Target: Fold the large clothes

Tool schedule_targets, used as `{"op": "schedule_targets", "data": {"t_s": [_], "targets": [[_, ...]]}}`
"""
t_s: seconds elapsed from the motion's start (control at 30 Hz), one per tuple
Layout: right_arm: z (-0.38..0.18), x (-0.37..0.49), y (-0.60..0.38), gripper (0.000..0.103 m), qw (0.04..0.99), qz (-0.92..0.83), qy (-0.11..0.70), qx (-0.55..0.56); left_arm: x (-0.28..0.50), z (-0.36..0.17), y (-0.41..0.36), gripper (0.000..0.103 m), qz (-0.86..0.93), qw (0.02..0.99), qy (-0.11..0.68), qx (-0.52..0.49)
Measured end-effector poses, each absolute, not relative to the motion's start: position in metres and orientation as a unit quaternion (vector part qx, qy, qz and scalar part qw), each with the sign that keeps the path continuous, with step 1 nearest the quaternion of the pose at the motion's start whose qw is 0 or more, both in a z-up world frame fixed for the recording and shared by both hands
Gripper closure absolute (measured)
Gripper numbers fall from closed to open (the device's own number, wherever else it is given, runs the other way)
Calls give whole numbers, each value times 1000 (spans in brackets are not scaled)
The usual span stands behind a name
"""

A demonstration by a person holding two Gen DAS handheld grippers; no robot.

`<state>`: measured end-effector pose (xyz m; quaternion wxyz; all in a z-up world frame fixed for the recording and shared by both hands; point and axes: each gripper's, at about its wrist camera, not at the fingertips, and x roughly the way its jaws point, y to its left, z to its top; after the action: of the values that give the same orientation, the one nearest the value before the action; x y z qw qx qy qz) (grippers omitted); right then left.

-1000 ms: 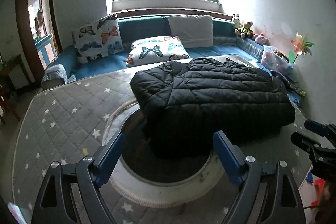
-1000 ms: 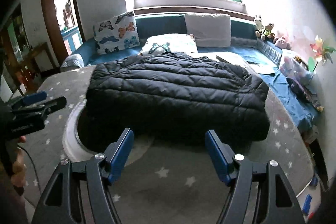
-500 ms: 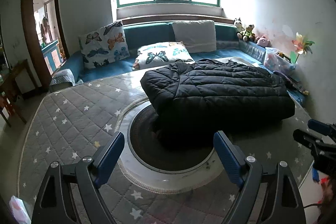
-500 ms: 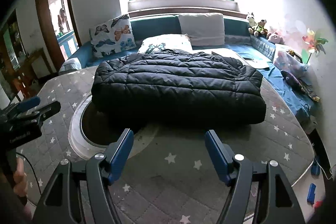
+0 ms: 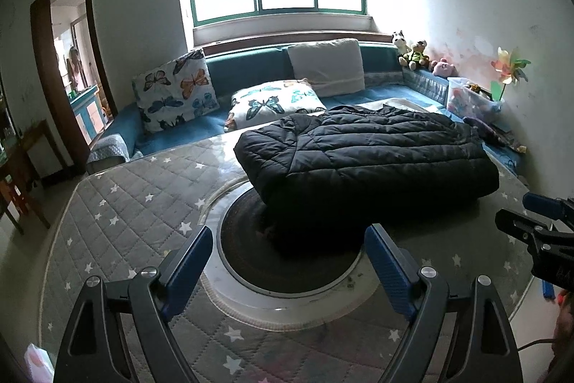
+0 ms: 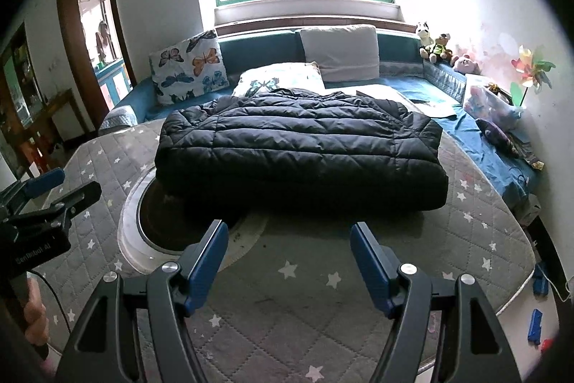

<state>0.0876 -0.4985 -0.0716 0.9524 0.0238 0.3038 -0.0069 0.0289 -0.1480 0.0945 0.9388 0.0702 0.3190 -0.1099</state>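
Both claws, left gripper (image 5: 288,259) and right gripper (image 6: 288,255), spread and empty near the folded black puffer jacket (image 6: 301,149); liable to spring open, being puffy.

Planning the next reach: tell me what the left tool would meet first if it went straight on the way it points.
Probably the round dark inset in the star-quilted table cover, just short of the folded black puffer jacket. The left tool is open and empty; depth is hard to judge.
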Motion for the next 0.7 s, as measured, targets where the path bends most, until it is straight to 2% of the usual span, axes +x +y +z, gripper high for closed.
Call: {"op": "schedule_targets", "data": {"t_s": [0.7], "targets": [[-72,91,-493,26,951,-2,309,24,31,90,-155,10,-111,936,322,83]]}}
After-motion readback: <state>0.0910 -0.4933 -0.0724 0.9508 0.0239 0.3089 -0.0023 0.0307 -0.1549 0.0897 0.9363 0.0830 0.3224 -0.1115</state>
